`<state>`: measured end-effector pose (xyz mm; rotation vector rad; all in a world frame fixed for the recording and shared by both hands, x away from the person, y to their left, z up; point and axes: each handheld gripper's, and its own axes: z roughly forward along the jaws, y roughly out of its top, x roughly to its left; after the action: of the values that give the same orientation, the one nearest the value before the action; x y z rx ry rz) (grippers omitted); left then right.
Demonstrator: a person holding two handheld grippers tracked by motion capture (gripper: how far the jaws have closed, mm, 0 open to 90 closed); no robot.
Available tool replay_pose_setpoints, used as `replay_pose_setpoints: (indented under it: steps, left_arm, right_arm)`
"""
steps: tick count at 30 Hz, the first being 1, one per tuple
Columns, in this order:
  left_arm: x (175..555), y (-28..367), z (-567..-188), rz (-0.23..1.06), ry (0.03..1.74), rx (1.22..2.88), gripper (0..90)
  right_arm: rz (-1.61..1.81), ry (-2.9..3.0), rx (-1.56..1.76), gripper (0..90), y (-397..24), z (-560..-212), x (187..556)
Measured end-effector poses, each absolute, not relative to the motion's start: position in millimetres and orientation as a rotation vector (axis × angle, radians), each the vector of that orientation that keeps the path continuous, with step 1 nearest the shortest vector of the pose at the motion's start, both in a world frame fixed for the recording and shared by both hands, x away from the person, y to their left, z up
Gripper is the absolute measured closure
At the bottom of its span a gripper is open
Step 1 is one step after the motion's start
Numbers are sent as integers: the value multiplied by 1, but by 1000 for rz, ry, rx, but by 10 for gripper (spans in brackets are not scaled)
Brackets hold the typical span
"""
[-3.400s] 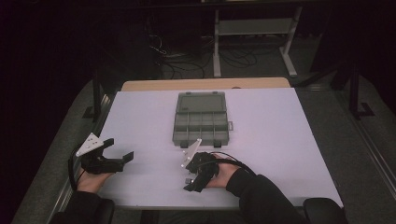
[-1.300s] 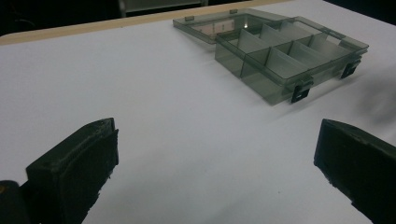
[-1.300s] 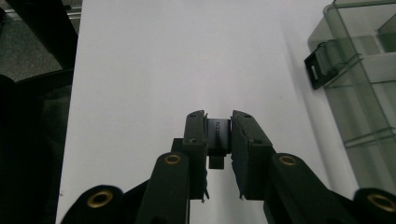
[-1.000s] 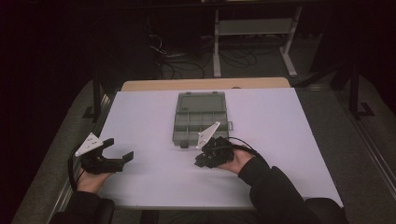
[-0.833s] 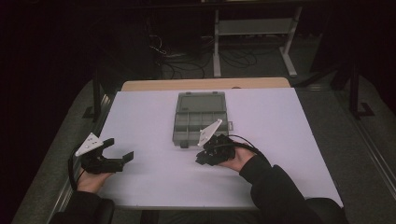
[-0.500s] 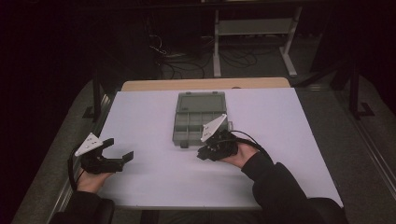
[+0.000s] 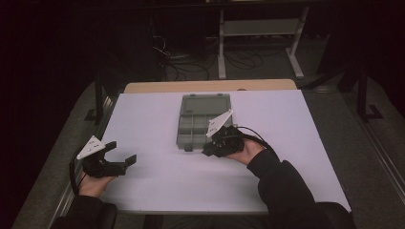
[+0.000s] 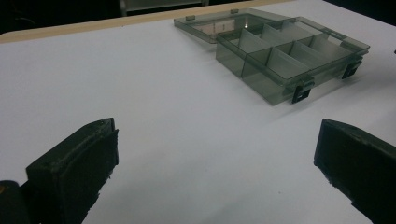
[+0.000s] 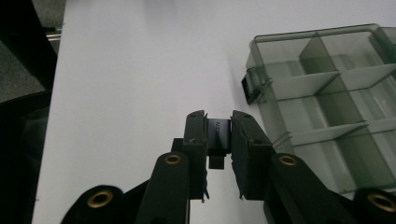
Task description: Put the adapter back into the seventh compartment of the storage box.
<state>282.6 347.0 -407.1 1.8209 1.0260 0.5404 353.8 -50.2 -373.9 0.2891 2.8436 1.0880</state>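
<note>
Right gripper [image 9: 218,135]: I see it clamped on the near latch [image 9: 218,133] of the compartment box [image 7: 203,119].
Left gripper [image 7: 118,155]: released, resting near-left on the table [image 7: 296,157].

A big table [image 7: 157,119] with a flat white top stands in a dark room. Along its far edge runs a strip of light brown wood [image 7: 210,86]. The floor around it is grey.

One thing lies on the white top: a see-through grey plastic box [image 7: 198,129]. It sits near the middle, closer to the far edge. The box is open. Its lid [image 7: 205,103] lies flat on the table behind it, on the far side. Thin walls inside split the box into little rooms. Two small dark clips [image 8: 302,90] hang on its near side. The rest of the white top is bare.
</note>
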Motion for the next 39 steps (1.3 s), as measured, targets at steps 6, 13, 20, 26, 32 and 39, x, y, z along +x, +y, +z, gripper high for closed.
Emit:
replay_pose_setpoints:
  steps: [6,13,20,26,32,39]
  left_arm:
    - [283,347,-407,538,1027,1818,0]
    - [283,347,-407,540,1025,1819,0]
    - [283,348,-407,541,1027,1815,0]
    - [283,348,-407,541,1029,1812,0]
    - [283,348,-407,541,1028,1812,0]
    - [282,348,-407,542,1028,1813,0]
  right_arm:
    - [1082,2826,294,747,-52,-370,362]
    - [1068,2818,322,747,-54,-367,372]
    - [1061,2805,354,747,-56,-364,383]
    - [1043,2786,380,747,-59,-361,390]
    - [1029,2786,400,747,-58,-363,398]
    - [1018,2774,440,747,-60,-367,407]
